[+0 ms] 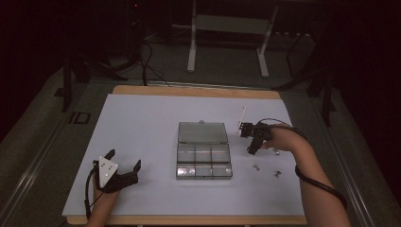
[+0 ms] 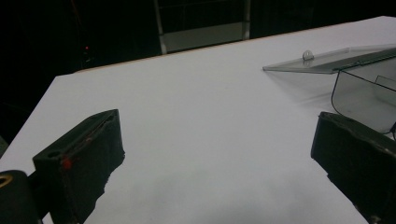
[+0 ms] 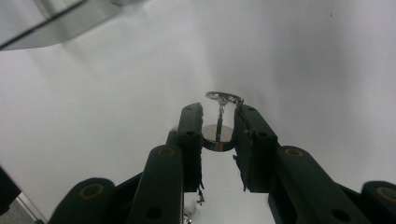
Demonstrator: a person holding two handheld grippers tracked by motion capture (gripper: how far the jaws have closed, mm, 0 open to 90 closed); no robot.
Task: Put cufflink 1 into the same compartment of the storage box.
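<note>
My right gripper [image 1: 251, 151] hangs just right of the clear compartment box [image 1: 204, 163], jaws pointing down at the white sheet. In the right gripper view this gripper [image 3: 219, 119] is shut on a small shiny metal fastener [image 3: 218, 134], a thin stem with a round disc at each end, lifted off the sheet. My left gripper [image 1: 125, 159] rests at the near left of the table, open, with nothing between its jaws. In the left gripper view the left gripper [image 2: 217, 154] looks across bare white sheet toward the box's lid [image 2: 327, 59].
The box lid [image 1: 202, 132] lies flat behind the compartments. Three small metal parts lie right of the box: one [image 1: 257, 167], another [image 1: 278, 173], a third [image 1: 275, 152]. A thin white rod [image 1: 243, 114] lies farther back. The white sheet [image 1: 142, 127] covers a wooden tabletop.
</note>
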